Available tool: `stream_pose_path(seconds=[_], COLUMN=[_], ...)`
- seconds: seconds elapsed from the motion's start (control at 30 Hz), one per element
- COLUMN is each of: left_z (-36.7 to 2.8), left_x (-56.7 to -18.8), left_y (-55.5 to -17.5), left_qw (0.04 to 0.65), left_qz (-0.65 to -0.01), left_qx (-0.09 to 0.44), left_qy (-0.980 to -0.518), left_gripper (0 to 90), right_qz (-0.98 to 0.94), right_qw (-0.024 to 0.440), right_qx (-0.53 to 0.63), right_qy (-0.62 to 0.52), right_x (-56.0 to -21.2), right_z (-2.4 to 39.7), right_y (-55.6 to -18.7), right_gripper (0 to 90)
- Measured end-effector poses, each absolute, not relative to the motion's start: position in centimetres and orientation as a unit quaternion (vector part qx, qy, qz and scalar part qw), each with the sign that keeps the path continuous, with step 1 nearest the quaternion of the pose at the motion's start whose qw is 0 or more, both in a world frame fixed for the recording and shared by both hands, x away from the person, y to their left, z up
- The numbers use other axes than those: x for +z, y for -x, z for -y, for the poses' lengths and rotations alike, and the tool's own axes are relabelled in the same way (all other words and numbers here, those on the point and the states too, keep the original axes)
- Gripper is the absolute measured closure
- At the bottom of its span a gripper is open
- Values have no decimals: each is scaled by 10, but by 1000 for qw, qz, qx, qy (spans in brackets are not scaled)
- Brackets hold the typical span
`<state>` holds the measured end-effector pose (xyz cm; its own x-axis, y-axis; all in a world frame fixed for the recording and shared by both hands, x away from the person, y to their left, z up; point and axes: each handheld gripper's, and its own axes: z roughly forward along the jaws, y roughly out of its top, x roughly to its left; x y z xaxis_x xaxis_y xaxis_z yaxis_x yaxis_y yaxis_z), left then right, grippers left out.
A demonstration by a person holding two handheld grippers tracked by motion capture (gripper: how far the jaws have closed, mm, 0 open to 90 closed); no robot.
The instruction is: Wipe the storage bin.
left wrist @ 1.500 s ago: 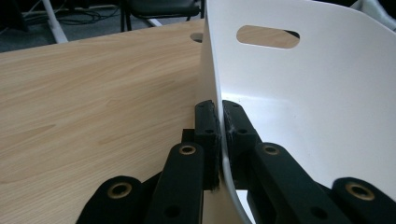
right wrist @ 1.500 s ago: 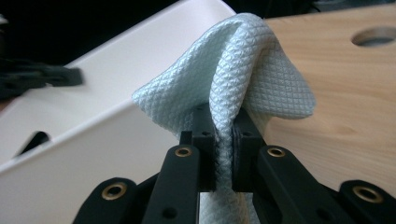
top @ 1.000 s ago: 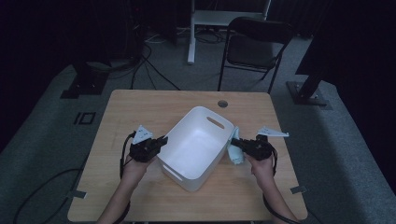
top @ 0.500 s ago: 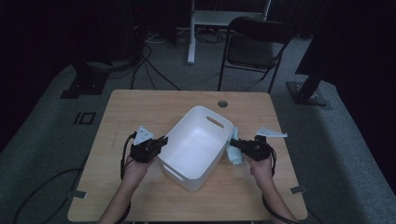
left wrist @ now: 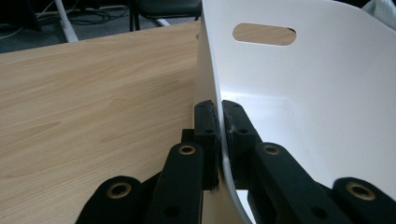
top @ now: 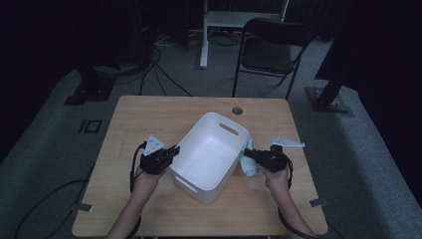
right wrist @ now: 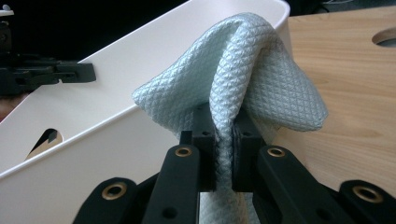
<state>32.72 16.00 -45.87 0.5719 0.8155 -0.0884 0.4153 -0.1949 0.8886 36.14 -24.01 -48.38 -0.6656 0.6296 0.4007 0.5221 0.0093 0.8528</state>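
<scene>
From above, your left claw (top: pixel 169 152) sits against one long side of the white tub (top: pixel 211 149) and your right claw (top: pixel 250 155) against the opposite side, with the tub lying askew on the table (top: pixel 149 114) between them. That view is too small to tell what either claw grips.

Your left gripper view settles it for that side: the left claw (left wrist: pixel 219 126) is clenched on the tub's thin wall (left wrist: pixel 211 70), one jaw outside over bare wood, the other inside the tub. Ahead of the claw the far end wall rises with its oval handle slot (left wrist: pixel 264 34), which the high view shows as a narrow slit only.

Your right gripper view gives what the high view barely hints at: the right claw (right wrist: pixel 223 135) is clamped on a pale blue-green cloth (right wrist: pixel 243 74) with a quilted diamond weave. The cloth bunches up just beyond the jaws and lies against the tub's rim, to the claw's left and ahead of it. Whether the tub wall is also pinched between the jaws, you cannot tell, since the cloth covers the gap. Farther off, beyond the tub at the upper left of that view, your other gripper shows dark at the opposite wall.
</scene>
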Motion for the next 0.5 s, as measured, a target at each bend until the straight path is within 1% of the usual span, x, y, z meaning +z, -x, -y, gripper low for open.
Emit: stream_pose_path(seconds=[0.2, 0.37, 0.5], left_z=[-158, -155, -155], left_x=[-458, -458, -458], left_y=[-326, -326, -326], left_qw=[476, 474, 475], left_qz=[-416, -411, -412], left_qx=[216, 218, 217], left_qy=[-744, -747, -747], left_gripper=[861, 860, 860], right_qz=[-714, -715, -716], right_qw=[46, 48, 47], right_qx=[566, 572, 568], right_qy=[-409, -400, -403], right_x=[-486, -477, -485], right_z=[238, 238, 239], right_y=[-362, -359, -360], right_gripper=[830, 829, 830])
